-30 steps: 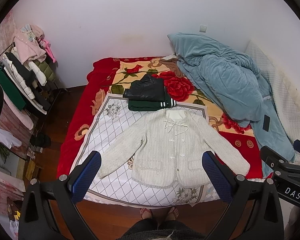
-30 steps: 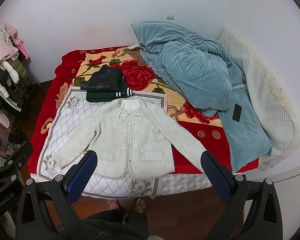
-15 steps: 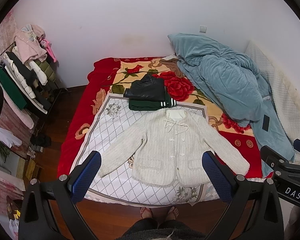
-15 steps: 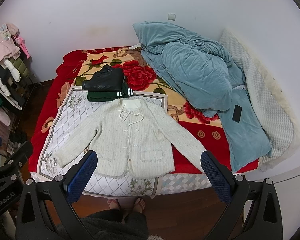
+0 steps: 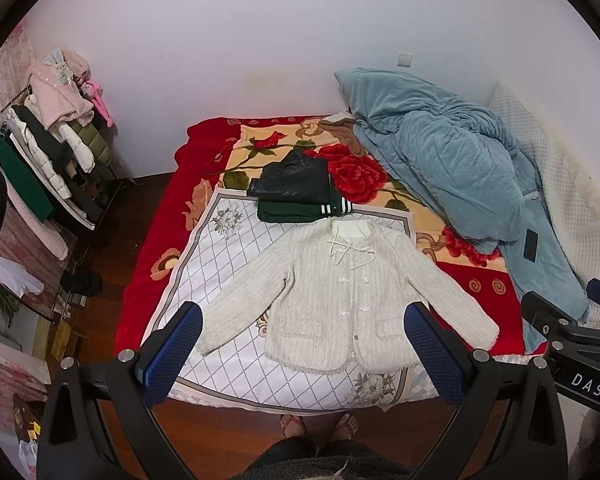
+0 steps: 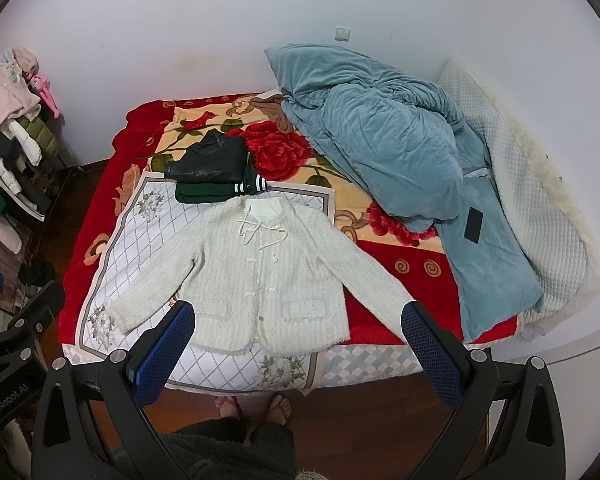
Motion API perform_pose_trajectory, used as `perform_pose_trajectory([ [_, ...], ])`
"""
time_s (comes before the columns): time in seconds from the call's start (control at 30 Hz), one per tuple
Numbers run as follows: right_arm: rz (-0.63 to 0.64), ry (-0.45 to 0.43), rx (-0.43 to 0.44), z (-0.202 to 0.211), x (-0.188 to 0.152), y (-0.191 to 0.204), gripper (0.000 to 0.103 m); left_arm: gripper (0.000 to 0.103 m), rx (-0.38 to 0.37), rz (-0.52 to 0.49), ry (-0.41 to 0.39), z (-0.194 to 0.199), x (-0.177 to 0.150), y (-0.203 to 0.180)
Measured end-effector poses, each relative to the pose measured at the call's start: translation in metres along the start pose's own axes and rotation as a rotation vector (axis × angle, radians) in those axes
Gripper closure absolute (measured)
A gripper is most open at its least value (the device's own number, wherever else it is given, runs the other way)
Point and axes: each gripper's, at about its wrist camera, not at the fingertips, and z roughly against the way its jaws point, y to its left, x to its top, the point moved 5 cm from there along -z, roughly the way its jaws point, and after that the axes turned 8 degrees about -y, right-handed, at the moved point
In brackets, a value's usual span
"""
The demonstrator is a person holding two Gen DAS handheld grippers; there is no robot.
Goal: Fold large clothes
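across the bed [image 5: 152, 280], under a red rose blanket [image 5: 352, 176], with a white diamond-patterned cloth [image 5: 236, 248] spread over the near part. heaped along the right side, a blue quilt [image 5: 452, 160], with a dark phone [image 5: 531, 245] lying on its lower flap.

flat on the patterned cloth, front up and buttoned, the cream knit cardigan [image 5: 340, 292]: collar toward the wall, hem toward the near edge of the bed, both sleeves angled outward, the right sleeve [image 6: 376, 280] running off the cloth onto the red blanket. not yet folded. just beyond the collar, already folded, a dark green garment [image 5: 296, 211] with a black jacket [image 5: 292, 182] stacked on top. off to the left, a loaded clothes rack [image 5: 48, 148].

held above the near edge, well clear of the fabric: left gripper [image 5: 300, 328] spread wide and empty, right gripper [image 6: 298, 326] likewise spread wide and empty.

probably soft, limp and fairly thick, light for its size, fuzzy enough to cling to the cloth instead of sliding. likely to sag and drape if lifted by one point only. best taken at a cuff [image 5: 210, 344] or at a shoulder seam with a hem corner on the same side, pinching through both layers, so a sleeve and side panel can swing over the middle. loose cord ties [image 5: 350, 250] at the neck and tasselled hem fringe best avoided as grips.
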Motion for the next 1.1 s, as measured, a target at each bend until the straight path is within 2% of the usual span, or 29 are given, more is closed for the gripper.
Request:
perform_pose_trajectory([
  [0.37,-0.004,0.001,-0.003,0.01,0.004,0.002,0.0,0.0,-0.011,-0.008,-0.007,0.01,0.006,0.001],
  [0.77,-0.017,0.007,-0.008,0.015,0.001,0.001,0.0,0.0,-0.031,-0.02,-0.005,0.001,0.006,0.0],
  [0.93,-0.063,0.029,-0.026,-0.003,-0.005,-0.004,0.0,0.0,-0.004,-0.047,-0.038,-0.016,0.006,0.003],
  [1.1,-0.195,0.035,-0.039,-0.044,-0.019,-0.026,0.0,0.0,0.043,-0.088,-0.084,-0.063,0.001,0.004],
])
